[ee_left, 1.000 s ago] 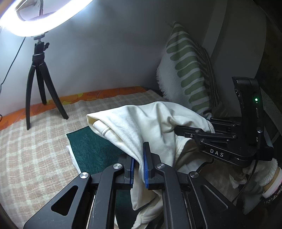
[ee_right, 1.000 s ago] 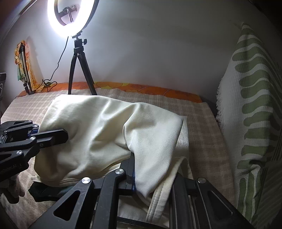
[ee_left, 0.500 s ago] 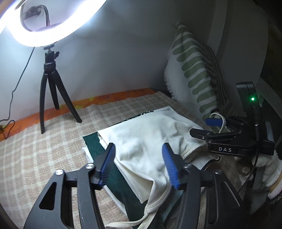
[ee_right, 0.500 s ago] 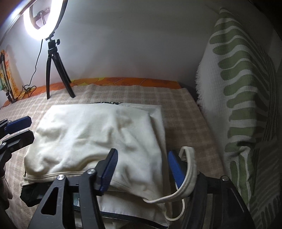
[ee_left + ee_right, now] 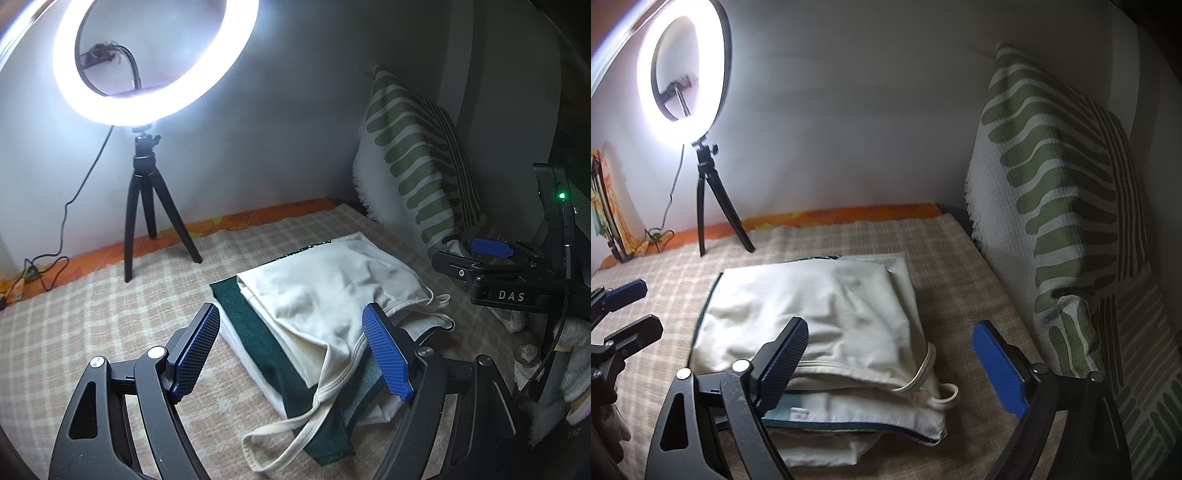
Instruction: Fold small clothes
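At frame centre the folded cream garment (image 5: 332, 295) tops a dark green cloth (image 5: 258, 332) on the checked blanket (image 5: 92, 314), with left gripper (image 5: 295, 350) and right gripper (image 5: 905, 365) both spread wide, holding nothing.

Cream garment (image 5: 332, 295) folded atop dark green cloth (image 5: 258, 332) (strap loop trailing), on bed

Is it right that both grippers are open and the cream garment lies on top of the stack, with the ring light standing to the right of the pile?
Not quite. The ring light stands on its tripod to the left of the pile, as the right wrist view shows. The rest holds: left gripper and right gripper are open, and the cream garment lies on top of the stack.
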`<state>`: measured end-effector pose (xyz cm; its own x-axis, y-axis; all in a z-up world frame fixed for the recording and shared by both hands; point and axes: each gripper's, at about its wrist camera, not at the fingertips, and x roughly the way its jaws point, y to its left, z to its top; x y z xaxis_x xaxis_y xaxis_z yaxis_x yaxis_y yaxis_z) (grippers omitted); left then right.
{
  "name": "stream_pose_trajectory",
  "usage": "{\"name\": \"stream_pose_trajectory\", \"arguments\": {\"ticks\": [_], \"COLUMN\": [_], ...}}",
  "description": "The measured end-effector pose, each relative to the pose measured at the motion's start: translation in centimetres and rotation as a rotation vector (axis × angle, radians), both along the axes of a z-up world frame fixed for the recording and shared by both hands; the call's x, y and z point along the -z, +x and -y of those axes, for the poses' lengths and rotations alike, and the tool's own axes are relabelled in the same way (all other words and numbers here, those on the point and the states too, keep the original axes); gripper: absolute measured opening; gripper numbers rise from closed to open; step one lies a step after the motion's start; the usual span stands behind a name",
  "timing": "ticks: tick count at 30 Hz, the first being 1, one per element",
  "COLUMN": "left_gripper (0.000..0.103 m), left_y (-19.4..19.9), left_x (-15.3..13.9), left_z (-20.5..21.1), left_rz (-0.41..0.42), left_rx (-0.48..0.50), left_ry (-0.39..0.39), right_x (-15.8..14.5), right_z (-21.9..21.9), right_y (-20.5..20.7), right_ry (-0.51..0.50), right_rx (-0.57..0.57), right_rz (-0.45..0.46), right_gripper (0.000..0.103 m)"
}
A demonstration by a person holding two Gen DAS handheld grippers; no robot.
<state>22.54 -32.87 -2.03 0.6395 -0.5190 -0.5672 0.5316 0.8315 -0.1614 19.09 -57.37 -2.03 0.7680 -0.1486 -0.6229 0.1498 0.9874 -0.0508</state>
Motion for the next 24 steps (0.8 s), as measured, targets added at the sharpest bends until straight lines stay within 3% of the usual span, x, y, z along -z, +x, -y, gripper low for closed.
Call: {"name": "stream_pose_trajectory", "arguments": {"ticks": [7,15,24], "left_gripper": [0.08,0.081,0.084], "left_y": [-2.6,-6.8,-11.3], "left_x": [-1.8,-3.8,-4.7], "left_z": [-2.5,-5.0,-8.6], "left_rz": [0.039,0.114,0.156], "left_rx": [-0.009,0.006,0.011], "left_ry": [-0.017,-0.012,-0.009], "right_x": [-1.9,-3.7,-3.6], "right_z": [-2.9,-7.0,-11.9], "right_y": [-3.4,-7.2,-11.2], "right_ry": [0.0,-0.021,-0.067], "right_rx": [-0.001,-0.004,0.027], "right_rz": [0.074,0.125,0.152], "right_gripper": [0.103,0.103,0.103]}}
